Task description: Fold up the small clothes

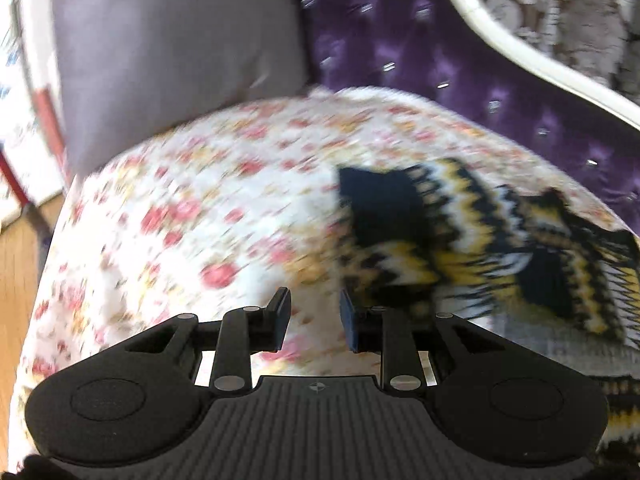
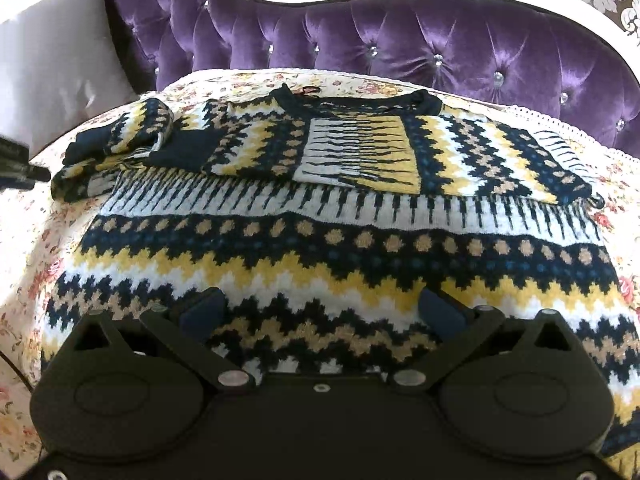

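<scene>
A patterned sweater (image 2: 340, 216) in navy, yellow and white lay spread across the middle of the frame on a floral cover (image 2: 36, 264). Its sleeves were folded in near the collar. The right gripper (image 2: 320, 312) hung wide open over the hem at the bottom. A purple tufted sofa back (image 2: 440, 44) ran along the top, with a pale cushion (image 2: 52, 64) at upper left.

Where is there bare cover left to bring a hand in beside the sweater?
The floral cover is bare left of the sweater, between its bunched sleeve and the grey cushion. Only thin strips show along the purple backrest and the right edge. The middle is all knit.
</scene>
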Demonstrator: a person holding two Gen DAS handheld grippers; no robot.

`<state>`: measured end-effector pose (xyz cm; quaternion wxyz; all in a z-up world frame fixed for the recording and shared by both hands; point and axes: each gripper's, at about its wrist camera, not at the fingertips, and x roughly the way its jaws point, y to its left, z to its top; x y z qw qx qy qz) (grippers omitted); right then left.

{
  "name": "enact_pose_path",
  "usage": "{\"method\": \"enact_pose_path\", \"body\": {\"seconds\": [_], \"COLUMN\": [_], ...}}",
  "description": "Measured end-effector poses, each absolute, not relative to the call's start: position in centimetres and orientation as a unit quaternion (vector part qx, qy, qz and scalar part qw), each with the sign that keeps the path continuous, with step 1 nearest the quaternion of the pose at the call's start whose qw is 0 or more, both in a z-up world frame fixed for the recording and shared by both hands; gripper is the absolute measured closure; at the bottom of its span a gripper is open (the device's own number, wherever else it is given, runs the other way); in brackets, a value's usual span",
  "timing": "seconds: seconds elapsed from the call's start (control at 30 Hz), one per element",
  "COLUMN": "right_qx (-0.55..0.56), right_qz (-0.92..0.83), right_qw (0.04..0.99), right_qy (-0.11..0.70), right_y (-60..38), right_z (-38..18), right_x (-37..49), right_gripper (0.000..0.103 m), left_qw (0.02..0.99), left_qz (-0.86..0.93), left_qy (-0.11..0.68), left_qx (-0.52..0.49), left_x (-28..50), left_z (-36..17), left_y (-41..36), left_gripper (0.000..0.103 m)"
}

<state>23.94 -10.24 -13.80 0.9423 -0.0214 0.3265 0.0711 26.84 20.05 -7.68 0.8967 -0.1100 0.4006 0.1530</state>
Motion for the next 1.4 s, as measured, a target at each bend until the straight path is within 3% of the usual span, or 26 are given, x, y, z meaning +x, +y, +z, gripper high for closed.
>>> {"method": "enact_pose_path", "body": {"seconds": [0.23,0.63,0.93,1.27,1.3,1.4], "right_qx": [-0.070,-0.145,-0.232,-0.259,-0.265,-0.227], "right_qz": [0.066,0.179,0.245,0.259,0.252,0.263], "right_qw": [0.937,0.939,0.918,0.899,0.898,0.894], "right_qy": [0.335,0.256,0.208,0.242,0.245,0.284], "right_y": [-8.8,1.6,13.0,18.0,18.1,16.9], "right_z": [-12.9,-6.5,-7.9,-10.8,-11.0,-11.1], "right_x": [24.2,27.1,30.8,33.9,34.1,35.3], "right_gripper": [0.002,0.006,0.014,0.015,0.024,0.068], "left_qw": [0.890,0.876,0.858,0.855,0.855,0.856], "left_qz": [0.147,0.229,0.242,0.230,0.228,0.225], "left_qy": [0.411,0.372,0.357,0.357,0.358,0.359], "left_qx": [-0.133,-0.205,-0.278,-0.298,-0.297,-0.296], "left_x": [26.5,24.6,23.6,23.6,23.6,23.7], "left_z": [-8.6,-7.8,-7.9,-8.0,-8.0,-8.0], "left_y": [22.3,25.9,28.7,29.2,29.1,29.0], "left_gripper": [0.076,0.075,0.075,0.075,0.075,0.075]}}
